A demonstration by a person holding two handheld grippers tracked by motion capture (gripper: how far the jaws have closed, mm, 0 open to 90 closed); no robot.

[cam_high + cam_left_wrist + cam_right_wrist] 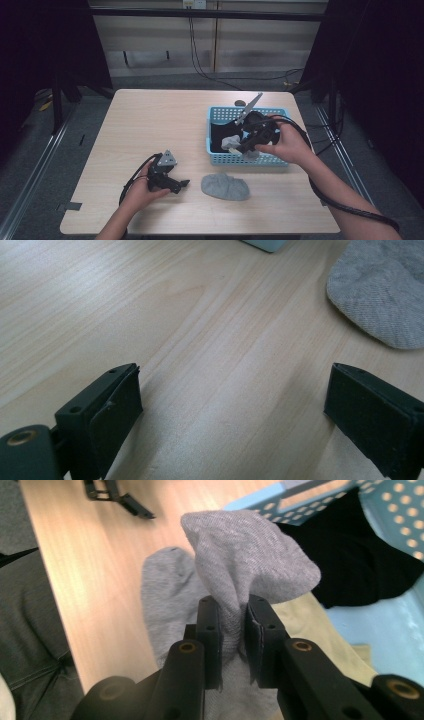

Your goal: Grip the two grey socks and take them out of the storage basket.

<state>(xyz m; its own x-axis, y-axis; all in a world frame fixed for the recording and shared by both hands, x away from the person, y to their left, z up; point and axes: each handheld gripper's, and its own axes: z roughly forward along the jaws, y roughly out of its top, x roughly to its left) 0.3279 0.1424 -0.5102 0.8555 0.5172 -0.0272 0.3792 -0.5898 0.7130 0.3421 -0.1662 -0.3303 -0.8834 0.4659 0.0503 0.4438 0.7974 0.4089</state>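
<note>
My right gripper (239,146) hovers over the front of a blue basket (218,159), shut on a light grey sock (231,142). In the right gripper view the sock (250,560) bulges up between the pressed jaws of the right gripper (233,605). A second grey sock (225,186) lies flat on the table in front of the basket. My left gripper (181,185) rests low on the table left of that sock, pointing toward it. In the left gripper view the left gripper (232,375) is open over bare wood, with the flat sock (385,295) ahead to the right.
The basket holds a black garment (350,560) and a beige cloth (310,625). The wooden table (150,125) is bare at the left and back. Cables trail from both grippers. Dark stands and floor rails flank the table.
</note>
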